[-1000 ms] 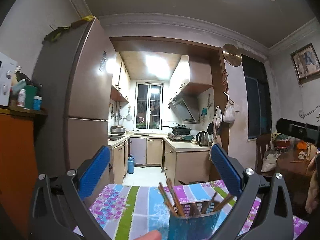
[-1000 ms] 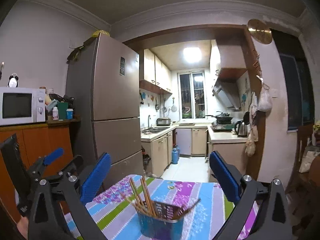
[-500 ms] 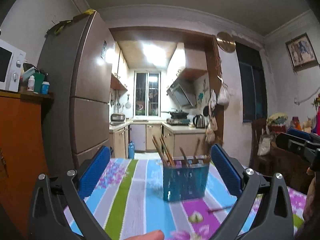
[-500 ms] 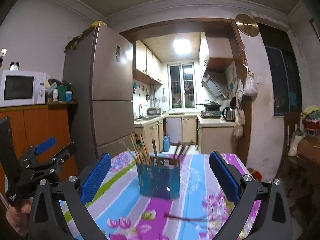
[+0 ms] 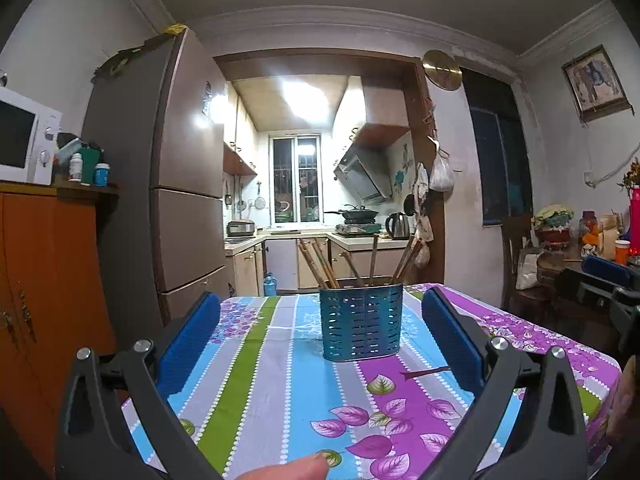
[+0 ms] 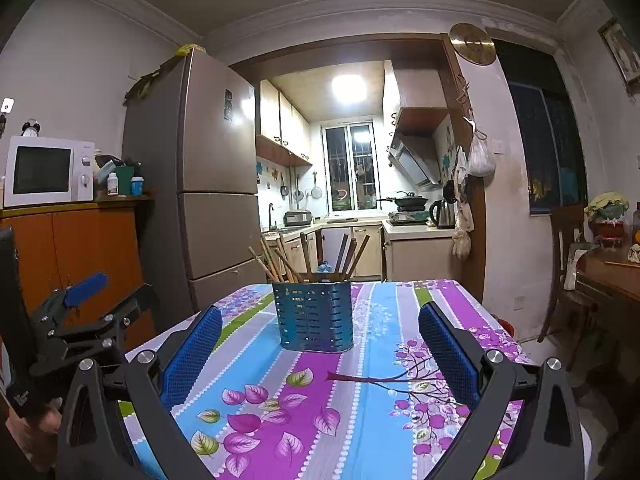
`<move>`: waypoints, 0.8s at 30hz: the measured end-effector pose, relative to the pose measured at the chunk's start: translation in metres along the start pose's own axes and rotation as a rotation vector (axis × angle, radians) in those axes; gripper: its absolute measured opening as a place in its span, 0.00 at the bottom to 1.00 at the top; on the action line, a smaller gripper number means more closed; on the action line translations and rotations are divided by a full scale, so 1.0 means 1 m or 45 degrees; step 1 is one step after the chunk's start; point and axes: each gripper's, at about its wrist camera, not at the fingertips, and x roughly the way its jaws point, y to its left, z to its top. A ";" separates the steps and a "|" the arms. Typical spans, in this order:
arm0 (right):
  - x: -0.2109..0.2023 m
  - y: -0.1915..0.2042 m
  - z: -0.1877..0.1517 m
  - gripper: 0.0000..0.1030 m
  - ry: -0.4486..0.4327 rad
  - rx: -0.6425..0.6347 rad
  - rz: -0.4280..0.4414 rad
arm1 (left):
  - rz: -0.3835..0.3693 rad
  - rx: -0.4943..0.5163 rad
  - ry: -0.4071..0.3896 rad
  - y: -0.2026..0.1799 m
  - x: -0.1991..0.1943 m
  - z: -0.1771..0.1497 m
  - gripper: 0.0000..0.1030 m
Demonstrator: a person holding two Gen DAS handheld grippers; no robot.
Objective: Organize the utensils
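Both grippers have tilted down and drawn back in the past second, bringing far more of the striped floral tablecloth (image 5: 280,380) into view, with bare cloth now stretching between the tools and the table's far edge. Left gripper (image 5: 320,344) and right gripper (image 6: 320,356) hang over the near part of the table with jaws spread wide and empty. A blue perforated holder (image 6: 313,318) stands upright mid-table with wooden chopsticks (image 6: 280,260) fanned out of its top, while one loose chopstick (image 6: 372,379) lies flat on the cloth just in front of it.
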 end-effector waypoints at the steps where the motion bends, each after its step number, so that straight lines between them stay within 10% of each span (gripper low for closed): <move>1: -0.002 0.000 -0.002 0.95 -0.003 0.003 0.001 | 0.008 -0.005 -0.004 0.002 -0.002 0.000 0.95; 24: -0.014 -0.001 -0.007 0.95 -0.016 0.002 0.027 | 0.035 0.020 0.013 -0.006 -0.010 0.000 0.95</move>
